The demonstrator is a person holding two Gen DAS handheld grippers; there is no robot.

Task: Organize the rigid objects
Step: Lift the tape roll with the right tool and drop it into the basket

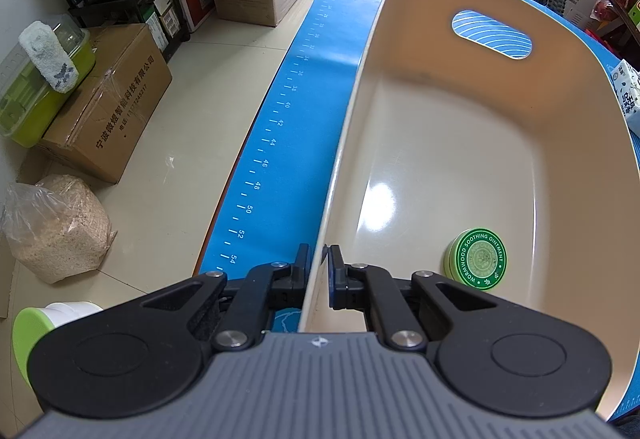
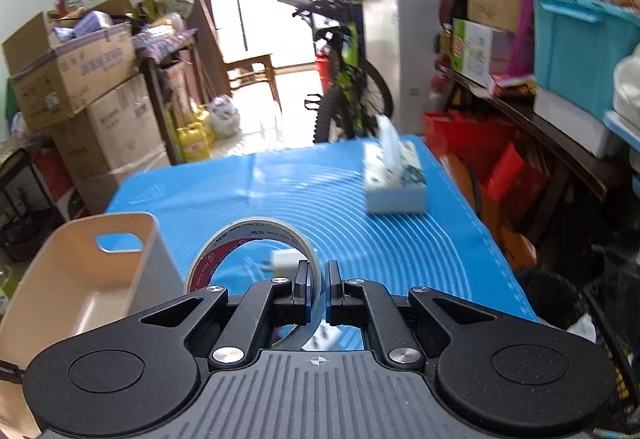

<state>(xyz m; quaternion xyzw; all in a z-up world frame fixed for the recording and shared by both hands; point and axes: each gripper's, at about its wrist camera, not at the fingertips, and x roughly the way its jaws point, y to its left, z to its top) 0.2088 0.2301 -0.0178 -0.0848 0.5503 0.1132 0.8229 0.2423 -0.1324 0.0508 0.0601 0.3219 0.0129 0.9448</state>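
Two handheld grippers work over a blue mat [image 2: 280, 191]: one clamps a cream bin's wall, the other carries a roll of tape.

The blue mat, printed with white arcs and a ruler scale, covers the table. On it stands the cream plastic bin [image 1: 460, 143] with a handle cutout in its far wall. The left gripper [image 1: 319, 271] is closed on the bin's left wall, one finger outside and one inside. A tissue box [image 2: 394, 179] sits well apart, toward the mat's far right corner. The right gripper [image 2: 318, 285] pinches the band of a clear tape roll [image 2: 256, 239], held upright above the mat, just right of the bin. A small green ointment tin [image 1: 476, 259] rests on the bin's floor at its near end, tilted against the right wall.
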